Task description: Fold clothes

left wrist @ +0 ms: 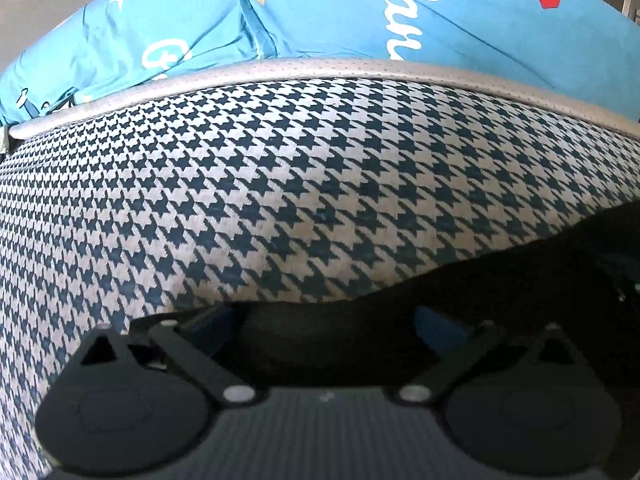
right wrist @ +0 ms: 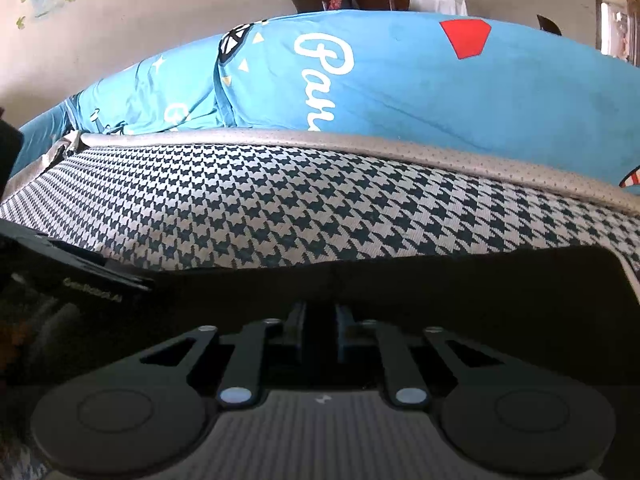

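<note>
While both cameras sit low over the houndstooth cushion (left wrist: 248, 184), the black garment (left wrist: 500, 264) lies right at the tools, its far edge a long dark line running across each view from side to side. Left tool (left wrist: 326, 318): blue-padded fingers spread wide, a black fold bunched in the gap between them; whether the pads touch cloth I cannot tell, so it reads as released, straddling the edge. Right tool (right wrist: 320, 326): fingers nearly together, black garment (right wrist: 460, 284) filling the narrow slot, which I judge a clenched grasp on the edge. Long axis of that edge runs left–right, crosswise to both tools' pointing direction. In the right view the left tool's black body enters at the left margin, so the two sit side by side along the same edge. Beyond the cushion's grey piping (right wrist: 360, 138) a blue printed quilt (right wrist: 400, 80) rises. Neither arm is clearly nearer; any fold would carry the edge forward, away from the cameras. Stage unsettled.
</note>
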